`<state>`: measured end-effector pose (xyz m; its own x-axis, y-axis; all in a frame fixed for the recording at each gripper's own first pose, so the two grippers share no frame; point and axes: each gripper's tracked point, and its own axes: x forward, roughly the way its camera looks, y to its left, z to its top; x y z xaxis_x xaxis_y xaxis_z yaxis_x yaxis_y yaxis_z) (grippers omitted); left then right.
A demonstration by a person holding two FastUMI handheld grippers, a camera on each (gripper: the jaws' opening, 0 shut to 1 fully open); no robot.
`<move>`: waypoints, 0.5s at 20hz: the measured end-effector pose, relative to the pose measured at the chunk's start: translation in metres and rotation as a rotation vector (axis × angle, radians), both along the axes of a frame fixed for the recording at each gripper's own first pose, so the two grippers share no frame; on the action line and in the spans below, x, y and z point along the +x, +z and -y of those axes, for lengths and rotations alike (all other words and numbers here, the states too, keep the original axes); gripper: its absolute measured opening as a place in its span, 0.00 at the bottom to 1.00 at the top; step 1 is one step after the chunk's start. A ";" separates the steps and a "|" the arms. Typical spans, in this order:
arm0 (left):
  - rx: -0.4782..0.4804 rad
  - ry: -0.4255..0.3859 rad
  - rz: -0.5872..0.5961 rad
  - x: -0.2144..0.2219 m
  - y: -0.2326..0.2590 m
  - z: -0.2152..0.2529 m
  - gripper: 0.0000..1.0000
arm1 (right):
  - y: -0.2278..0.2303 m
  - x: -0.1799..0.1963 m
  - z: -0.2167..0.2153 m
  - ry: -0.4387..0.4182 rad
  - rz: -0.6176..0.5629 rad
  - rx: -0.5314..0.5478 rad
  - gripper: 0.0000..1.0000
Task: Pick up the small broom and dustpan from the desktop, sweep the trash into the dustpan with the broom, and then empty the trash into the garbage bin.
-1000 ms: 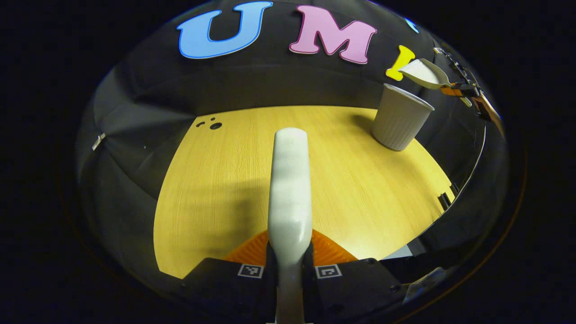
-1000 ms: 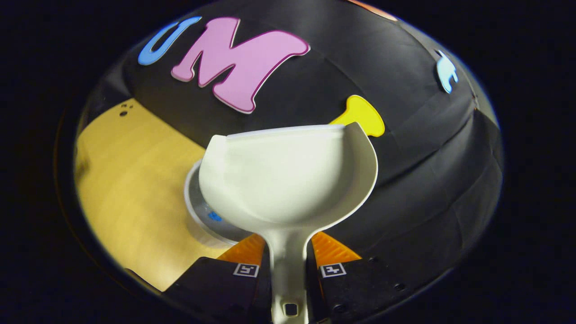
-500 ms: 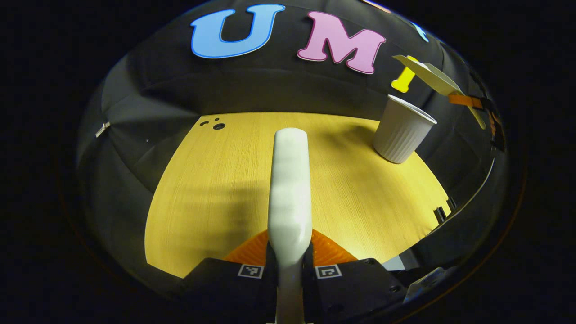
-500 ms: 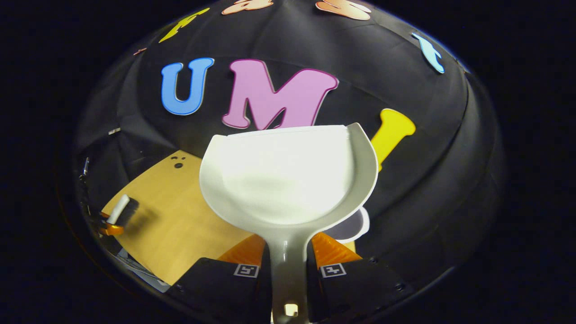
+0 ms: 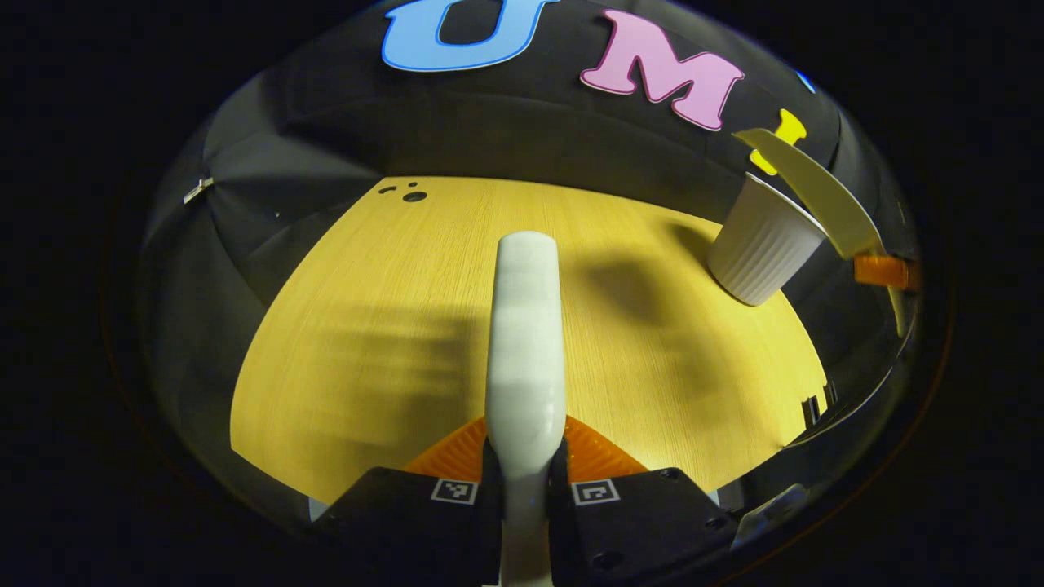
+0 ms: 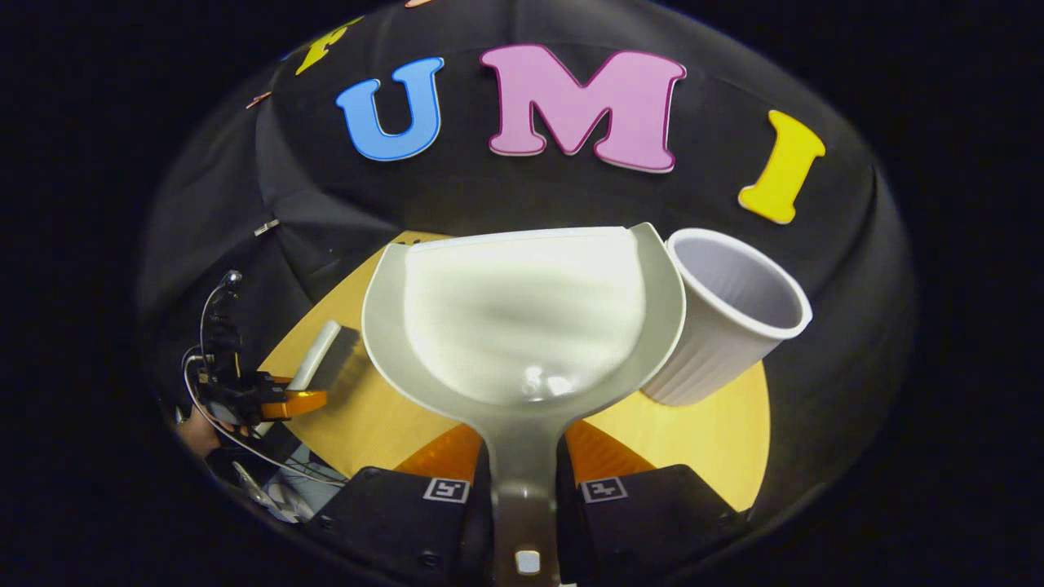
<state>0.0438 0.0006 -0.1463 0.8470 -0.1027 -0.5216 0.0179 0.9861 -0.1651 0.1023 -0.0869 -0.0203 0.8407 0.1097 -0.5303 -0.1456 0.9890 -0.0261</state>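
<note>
Left tool [image 5: 524, 469] clamped on white plastic broom handle [image 5: 526, 326], held above yellow wood-grain counter [image 5: 367, 326]. Right tool [image 6: 524, 481] gripping white plastic dustpan [image 6: 522, 314] by its stem, raised just beside ribbed white cup-shaped bin [image 6: 726, 318] standing on counter.

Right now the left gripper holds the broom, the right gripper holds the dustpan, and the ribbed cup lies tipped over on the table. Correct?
Not quite. The ribbed cup stands upright on the table, as the right gripper view shows. The left gripper does hold the broom, the right gripper the dustpan.

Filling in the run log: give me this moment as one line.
left tool: shut on broom | right tool: shut on dustpan | dustpan: looks empty, beside bin | table
</note>
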 end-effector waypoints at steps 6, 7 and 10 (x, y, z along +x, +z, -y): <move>0.052 0.010 -0.062 0.033 -0.024 0.002 0.28 | -0.090 0.009 -0.005 -0.038 -0.115 0.087 0.34; 0.050 0.005 -0.076 0.038 -0.029 0.005 0.28 | -0.107 0.012 -0.004 -0.046 -0.146 0.093 0.35; 0.066 0.027 -0.124 0.053 -0.047 0.007 0.29 | -0.153 0.014 0.003 -0.064 -0.239 0.064 0.31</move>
